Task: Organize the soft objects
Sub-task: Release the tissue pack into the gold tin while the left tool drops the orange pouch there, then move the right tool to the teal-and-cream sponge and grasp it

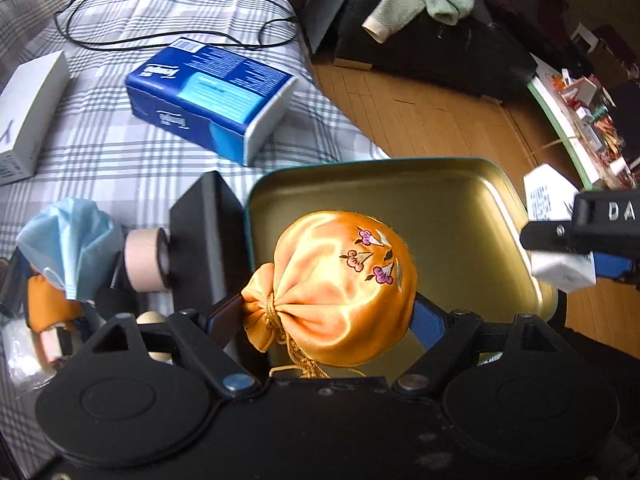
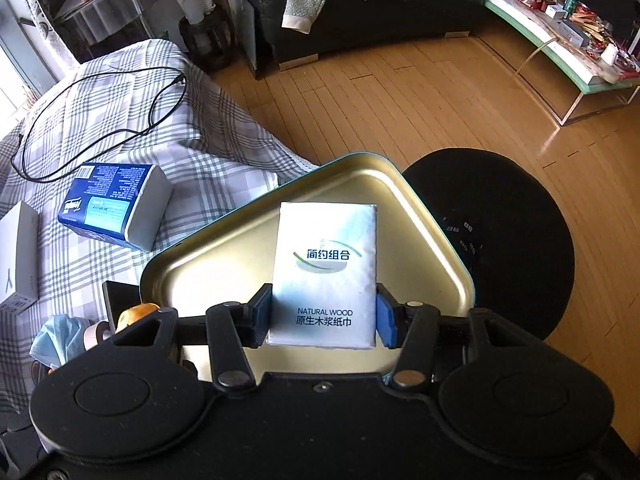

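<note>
Holding two soft items over the gold tin tray (image 1: 460, 200) at once, so we're reading this as early-to-mid task: nothing is lying in the tray yet in either view.

Left gripper (image 1: 328, 312) is clamping the orange satin pouch (image 1: 340, 284) between its blue pads, jaws closed in to the pouch's width, cord end pointing left. Pouch is hanging over the tray's near-left area, not resting on the floor of it as far as we can judge.

Right gripper (image 2: 324, 316) is pinching the white tissue pack (image 2: 326, 272) by its lower edges, jaws partly closed to pack width, pack standing up over the tray's middle.

Remaining, we're guessing: release both into the tray, then collect the blue face mask (image 1: 68, 236) and the other bits beside it. The blue tissue box (image 1: 208, 100) on the plaid bedspread (image 1: 120, 152) may also count.

View differences: left wrist is showing the leftover pile clearly, with a tape roll (image 1: 146, 260) and a black box (image 1: 204, 236), plus the right gripper coming in at the frame's right edge with its pack. Right wrist is showing the black round stool (image 2: 512, 240) under the tray, which the left view is mostly hiding; there the pouch is only an orange sliver, probably.
</note>
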### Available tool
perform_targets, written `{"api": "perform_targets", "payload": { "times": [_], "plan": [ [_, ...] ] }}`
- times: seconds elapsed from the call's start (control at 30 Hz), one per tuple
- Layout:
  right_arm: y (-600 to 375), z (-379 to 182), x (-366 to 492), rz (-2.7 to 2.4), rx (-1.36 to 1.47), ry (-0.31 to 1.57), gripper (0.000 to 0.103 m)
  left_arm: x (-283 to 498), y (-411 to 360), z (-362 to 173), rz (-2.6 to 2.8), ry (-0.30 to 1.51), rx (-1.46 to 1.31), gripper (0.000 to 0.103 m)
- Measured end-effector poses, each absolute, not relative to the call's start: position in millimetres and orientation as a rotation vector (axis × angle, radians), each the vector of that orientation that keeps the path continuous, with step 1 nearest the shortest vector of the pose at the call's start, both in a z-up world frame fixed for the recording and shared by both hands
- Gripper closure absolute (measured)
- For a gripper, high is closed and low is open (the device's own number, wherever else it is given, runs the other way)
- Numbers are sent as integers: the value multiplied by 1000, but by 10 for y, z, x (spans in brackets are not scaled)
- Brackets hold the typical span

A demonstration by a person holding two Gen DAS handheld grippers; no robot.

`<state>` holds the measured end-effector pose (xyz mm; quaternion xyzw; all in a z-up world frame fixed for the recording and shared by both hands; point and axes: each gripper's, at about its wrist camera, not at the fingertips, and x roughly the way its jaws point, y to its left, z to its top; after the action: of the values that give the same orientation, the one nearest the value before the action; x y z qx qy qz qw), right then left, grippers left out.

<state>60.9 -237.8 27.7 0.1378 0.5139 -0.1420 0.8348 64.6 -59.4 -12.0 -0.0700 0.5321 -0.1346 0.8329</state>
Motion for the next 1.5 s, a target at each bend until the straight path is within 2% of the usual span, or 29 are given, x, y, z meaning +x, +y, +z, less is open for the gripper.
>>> {"api": "perform_targets", "payload": {
  "times": [0.13,0.23,0.43,0.57,1.1,1.5],
  "plan": [
    [-2425,259,591,-305,333,1090,52,600,-626,-98,-319,1102,-161,4],
    [-2421,261,587,-309,330,1087,52,584,-622,-57,-302,1077,-141,1],
    [-2400,271,609,-315,321,1082,51,609,-496,-68,-259,1086,-161,1],
    [-2375,294,612,-318,300,1065,43,608,-470,-75,-231,1093,-144,1],
    [-2349,276,612,-296,304,1085,43,559,-428,-43,-176,1091,-104,1],
    [-2289,250,629,-283,292,1097,43,619,22,61,-77,1078,-163,1]
  ]
}}
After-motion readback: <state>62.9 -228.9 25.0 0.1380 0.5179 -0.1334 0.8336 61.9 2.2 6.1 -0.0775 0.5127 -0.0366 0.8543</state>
